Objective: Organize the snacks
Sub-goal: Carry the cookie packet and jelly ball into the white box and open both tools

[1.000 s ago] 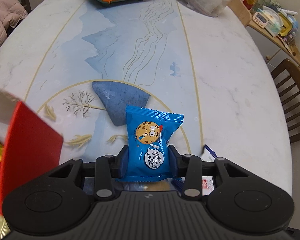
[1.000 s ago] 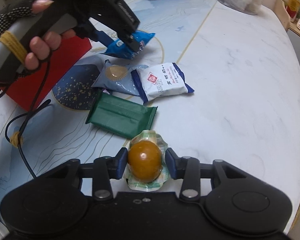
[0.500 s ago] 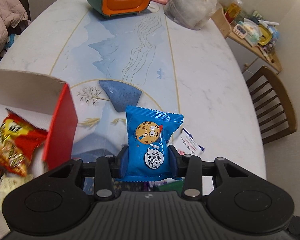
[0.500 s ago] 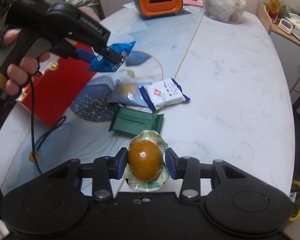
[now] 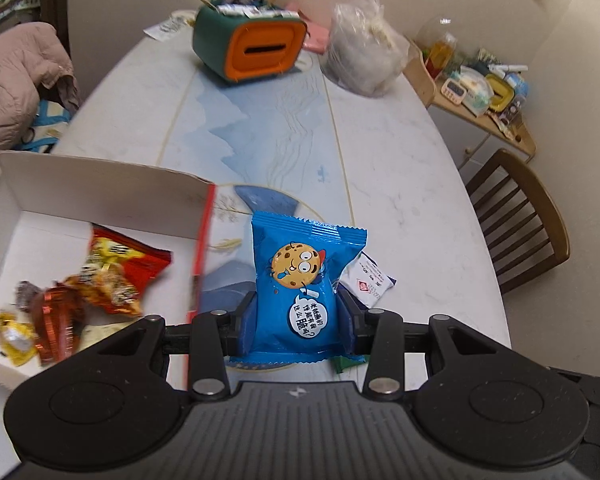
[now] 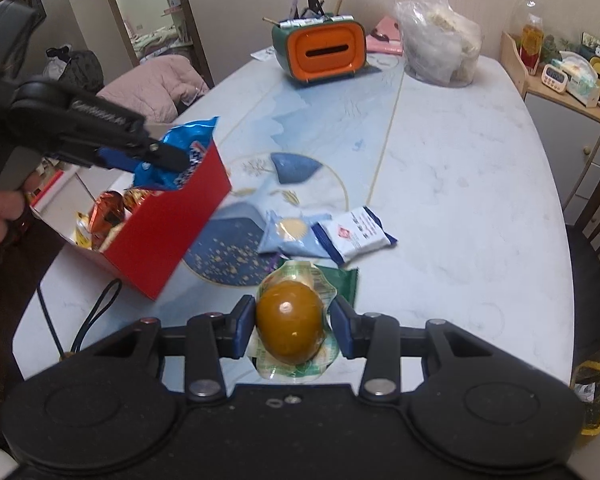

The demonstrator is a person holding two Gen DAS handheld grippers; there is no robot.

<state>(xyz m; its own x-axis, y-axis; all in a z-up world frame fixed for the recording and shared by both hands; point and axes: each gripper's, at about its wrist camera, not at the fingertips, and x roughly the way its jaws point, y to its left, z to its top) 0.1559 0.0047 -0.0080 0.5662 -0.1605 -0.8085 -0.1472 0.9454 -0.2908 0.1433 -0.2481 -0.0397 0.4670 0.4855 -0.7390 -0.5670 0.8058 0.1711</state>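
Lifted blue cookie packet (image 5: 300, 288) – glossy, beside red box (image 6: 168, 236)

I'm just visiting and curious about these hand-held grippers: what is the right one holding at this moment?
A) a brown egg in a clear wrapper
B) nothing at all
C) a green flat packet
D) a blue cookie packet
A: the right hand-held gripper has its pads pressed on both sides of the wrapped brown egg, while the blue cookie packet sits in the left hand-held gripper.
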